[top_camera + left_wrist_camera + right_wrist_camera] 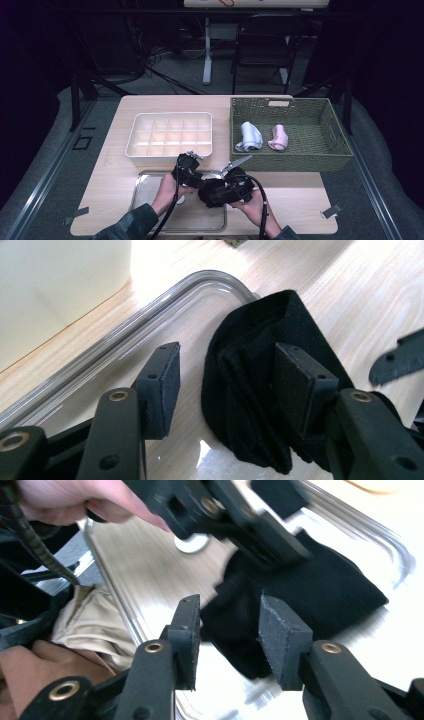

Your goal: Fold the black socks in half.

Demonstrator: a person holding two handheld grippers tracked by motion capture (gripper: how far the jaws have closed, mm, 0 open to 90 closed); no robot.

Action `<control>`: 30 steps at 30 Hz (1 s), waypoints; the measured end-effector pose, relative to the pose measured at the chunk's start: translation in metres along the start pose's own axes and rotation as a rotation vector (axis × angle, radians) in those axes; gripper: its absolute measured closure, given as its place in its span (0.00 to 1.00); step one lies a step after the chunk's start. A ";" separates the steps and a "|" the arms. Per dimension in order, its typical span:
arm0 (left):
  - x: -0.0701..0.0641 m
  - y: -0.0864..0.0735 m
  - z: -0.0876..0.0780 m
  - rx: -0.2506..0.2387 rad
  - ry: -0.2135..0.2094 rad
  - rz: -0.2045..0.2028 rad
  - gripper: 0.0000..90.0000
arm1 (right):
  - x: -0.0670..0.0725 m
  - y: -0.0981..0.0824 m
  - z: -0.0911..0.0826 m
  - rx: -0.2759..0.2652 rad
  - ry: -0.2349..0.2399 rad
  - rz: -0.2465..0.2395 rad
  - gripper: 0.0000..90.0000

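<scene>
Your left gripper (pixel 196 172) and your right gripper (pixel 220 187) are close together over the far right corner of the clear tray (pixel 150 200). The black sock (pixel 260 385) lies folded there, and both jaw pairs stand released around it, not pressing. Farther away you see the white divided box (pixel 170 136) at the left and the green basket (pixel 290 150) at the right.

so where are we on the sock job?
Done: a blue sock and a pink sock lie in the wicker basket. In hand: a black sock on the clear tray, between both grippers' open jaws, gripped by neither. Left: the cream divider box is empty.
</scene>
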State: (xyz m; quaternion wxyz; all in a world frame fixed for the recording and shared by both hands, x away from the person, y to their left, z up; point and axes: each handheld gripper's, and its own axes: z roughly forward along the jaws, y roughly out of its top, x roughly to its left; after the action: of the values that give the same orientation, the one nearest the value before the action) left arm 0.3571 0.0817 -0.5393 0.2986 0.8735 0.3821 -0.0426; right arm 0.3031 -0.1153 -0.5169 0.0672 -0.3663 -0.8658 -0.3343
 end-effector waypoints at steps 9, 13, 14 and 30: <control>0.003 0.002 -0.010 -0.039 -0.067 -0.054 0.48 | 0.000 -0.004 0.021 0.060 -0.057 0.008 0.69; -0.004 0.003 -0.009 -0.019 -0.077 -0.024 0.46 | -0.004 -0.004 0.022 0.066 -0.050 0.013 0.70; -0.005 0.003 -0.006 -0.004 -0.077 -0.017 0.46 | -0.004 -0.004 0.022 0.066 -0.051 0.014 0.70; -0.007 -0.003 0.018 0.054 -0.058 -0.003 0.46 | -0.004 -0.005 0.024 0.073 -0.084 0.002 0.70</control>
State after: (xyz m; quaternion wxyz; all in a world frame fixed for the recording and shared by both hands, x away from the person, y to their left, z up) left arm 0.3532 0.0693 -0.5532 0.2859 0.8791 0.3732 -0.0787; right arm 0.3055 -0.1050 -0.5399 0.0445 -0.3783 -0.8789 -0.2870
